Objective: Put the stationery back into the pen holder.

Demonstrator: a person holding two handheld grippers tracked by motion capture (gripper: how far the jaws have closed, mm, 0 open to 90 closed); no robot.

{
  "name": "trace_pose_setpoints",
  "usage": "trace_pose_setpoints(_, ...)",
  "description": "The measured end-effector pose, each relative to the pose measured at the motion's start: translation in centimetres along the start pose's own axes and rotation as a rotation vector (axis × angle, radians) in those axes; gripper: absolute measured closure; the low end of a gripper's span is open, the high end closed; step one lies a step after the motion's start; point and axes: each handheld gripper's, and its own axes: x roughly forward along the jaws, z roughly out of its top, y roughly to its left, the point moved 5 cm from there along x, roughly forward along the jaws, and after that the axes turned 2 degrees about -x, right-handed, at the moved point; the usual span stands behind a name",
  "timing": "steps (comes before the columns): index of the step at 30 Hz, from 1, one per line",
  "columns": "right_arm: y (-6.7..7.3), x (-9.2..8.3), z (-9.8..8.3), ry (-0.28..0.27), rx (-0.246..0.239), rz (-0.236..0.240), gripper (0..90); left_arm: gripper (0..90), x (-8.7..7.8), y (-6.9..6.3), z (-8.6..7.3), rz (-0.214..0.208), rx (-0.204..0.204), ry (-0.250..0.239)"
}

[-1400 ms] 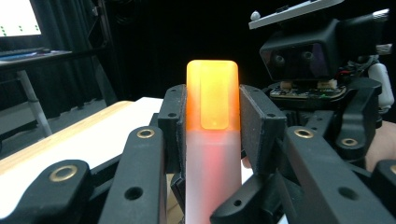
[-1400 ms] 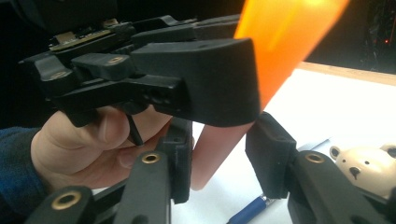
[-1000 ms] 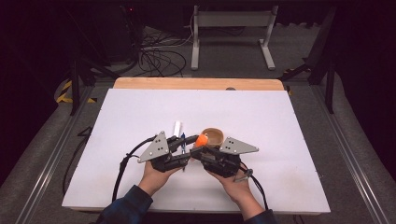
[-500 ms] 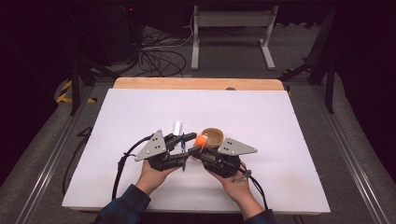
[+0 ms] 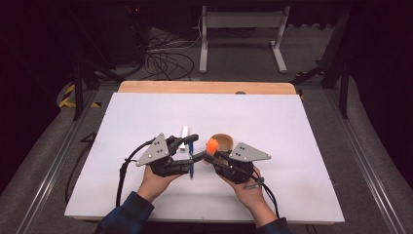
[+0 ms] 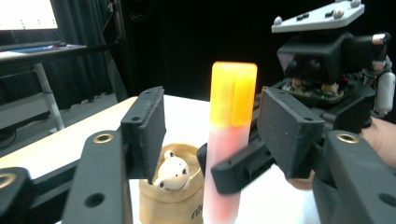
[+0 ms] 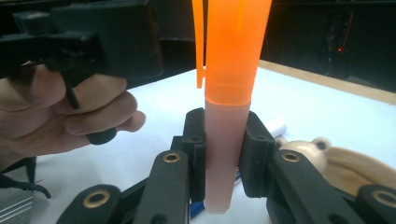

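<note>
Right gripper (image 7: 223,154), near the middle of the white desk (image 5: 292,122) toward its near edge: jaws clamped on the pale pink barrel of an upright highlighter with a bright orange cap (image 7: 229,93), cap uppermost. Left gripper (image 6: 210,135), just beside it on the left: jaws apart, just been opening, standing either side of the orange cap without pressing on it. Behind the highlighter, toward the far edge: small tan wooden cup (image 6: 173,200) with a little cream bear figure (image 6: 171,173) in it. Under the left gripper: blue pen (image 5: 191,163) and short white stick (image 5: 184,139), flat on the desk.
</note>
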Motion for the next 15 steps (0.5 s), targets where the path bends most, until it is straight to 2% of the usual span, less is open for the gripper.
trace_pose_setpoints(6, -0.6, -0.5, 0.7, -0.016, -0.018, -0.025, 75.7, 32.4, -0.4, 0.1, -0.2, 0.025, 0.017, 0.031)
trace_pose_setpoints(15, -1.6, -1.3, 1.8, -0.044, -0.034, -0.063, 75.7, 24.8, -1.3, 0.2, -0.7, 0.04, 0.015, 0.073)
